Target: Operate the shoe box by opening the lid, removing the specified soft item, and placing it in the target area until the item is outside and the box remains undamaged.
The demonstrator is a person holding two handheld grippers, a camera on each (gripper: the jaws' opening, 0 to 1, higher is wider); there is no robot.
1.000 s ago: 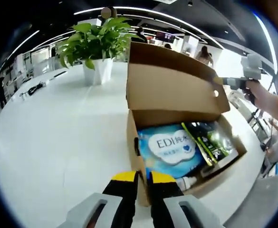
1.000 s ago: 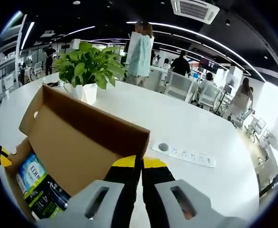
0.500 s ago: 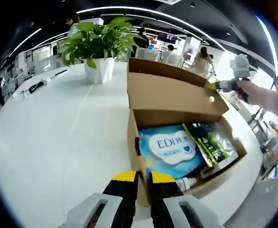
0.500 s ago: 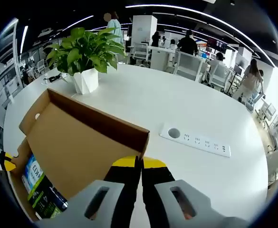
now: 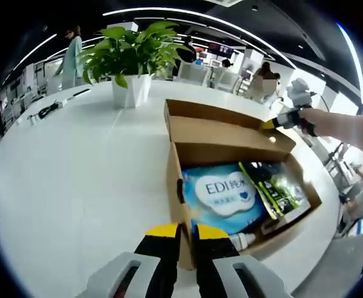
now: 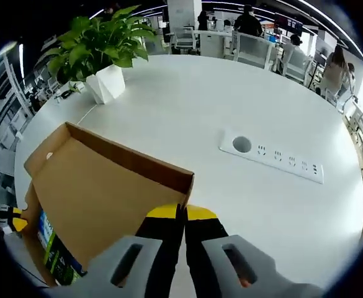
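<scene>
A brown cardboard shoe box (image 5: 182,186) stands open on the white table. Its lid (image 5: 224,127) leans far back, seen from inside as a brown panel (image 6: 100,192) in the right gripper view. In the box lie a blue soft tissue pack (image 5: 221,195) marked EDI, a dark green packet (image 5: 274,186) and a small white bottle (image 5: 243,238). My left gripper (image 5: 181,234) is shut on the box's near wall. My right gripper (image 6: 182,214) is shut on the lid's free edge; from the left gripper view it shows as the right gripper (image 5: 279,122) at the lid's far corner.
A potted green plant (image 5: 131,62) in a white pot (image 6: 107,84) stands on the table beyond the box. A white power strip (image 6: 274,155) is set into the tabletop right of the lid. People and office chairs are in the background.
The lid has swung further back and lower, with my right gripper holding its edge and going down with it. The left gripper and the box have stayed put.
</scene>
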